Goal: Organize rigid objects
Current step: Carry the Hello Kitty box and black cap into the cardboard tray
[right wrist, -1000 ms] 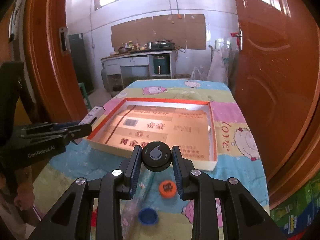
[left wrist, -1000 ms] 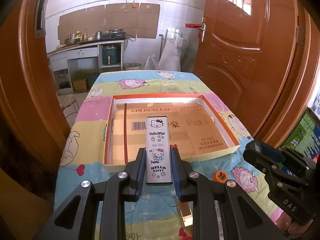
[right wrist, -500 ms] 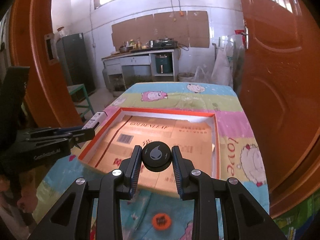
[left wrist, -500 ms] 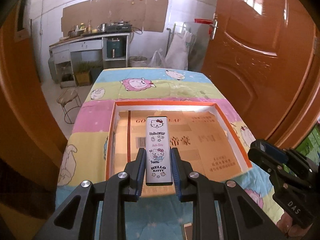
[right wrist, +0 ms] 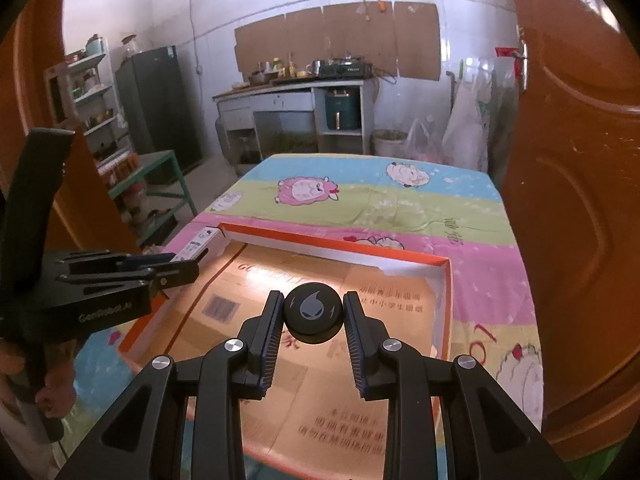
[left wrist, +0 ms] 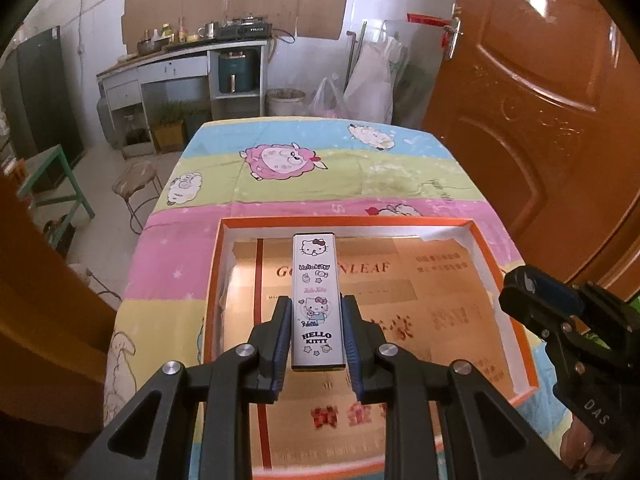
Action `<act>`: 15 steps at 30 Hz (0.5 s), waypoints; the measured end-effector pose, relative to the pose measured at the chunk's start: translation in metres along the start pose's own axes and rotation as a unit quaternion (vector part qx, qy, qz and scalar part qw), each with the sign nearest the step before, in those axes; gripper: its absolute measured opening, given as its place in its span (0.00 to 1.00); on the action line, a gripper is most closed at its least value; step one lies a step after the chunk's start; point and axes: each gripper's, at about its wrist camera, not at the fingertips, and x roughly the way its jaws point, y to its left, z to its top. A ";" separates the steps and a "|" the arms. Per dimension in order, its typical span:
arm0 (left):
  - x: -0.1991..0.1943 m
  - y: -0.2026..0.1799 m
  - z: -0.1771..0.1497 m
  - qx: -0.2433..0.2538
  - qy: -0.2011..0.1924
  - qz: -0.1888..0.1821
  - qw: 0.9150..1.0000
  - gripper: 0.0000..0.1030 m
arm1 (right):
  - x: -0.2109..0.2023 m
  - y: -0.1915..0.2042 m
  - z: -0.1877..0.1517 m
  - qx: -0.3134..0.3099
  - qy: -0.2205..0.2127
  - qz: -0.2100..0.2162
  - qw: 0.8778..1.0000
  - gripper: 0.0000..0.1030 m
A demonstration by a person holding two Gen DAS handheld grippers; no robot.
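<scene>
The left gripper [left wrist: 316, 334] is seen closed on a slim white Hello Kitty case [left wrist: 318, 300], pads pressed to its long sides so that the case juts forward along the fingers, level and face-up; it is held over the orange-rimmed tray [left wrist: 472, 227], above the left half of the cardboard lining [left wrist: 440, 280] (a grip on the long sides probably keeps the flat face down for a clean lay). No contact between case and lining is visible. Further right, the right gripper [right wrist: 311, 318] is shut on a black round cap [right wrist: 313, 312] bearing a grey flame-like mark, pinched across its width and carried over the near middle of the same tray; whether it clears the lining by much cannot be told. Both items are judged to be on their way into the tray, not yet set down. The left wrist view alone shows the case's printed face and the tray's right wall; the right wrist view alone shows the case edge-on at the tray's far left corner, the person's hand [right wrist: 56, 392] on the left handle, and the green stool [right wrist: 160, 176] beyond the sheep-patterned tablecloth [right wrist: 400, 208].
</scene>
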 end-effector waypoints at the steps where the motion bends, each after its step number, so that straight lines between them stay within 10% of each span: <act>1: 0.005 0.000 0.003 0.000 0.004 0.004 1.000 0.25 | 0.005 -0.002 0.003 0.000 0.003 0.002 1.000 0.30; 15: 0.047 0.007 0.023 -0.006 0.035 0.019 0.999 0.25 | 0.070 -0.018 0.032 0.002 0.047 0.028 0.999 0.30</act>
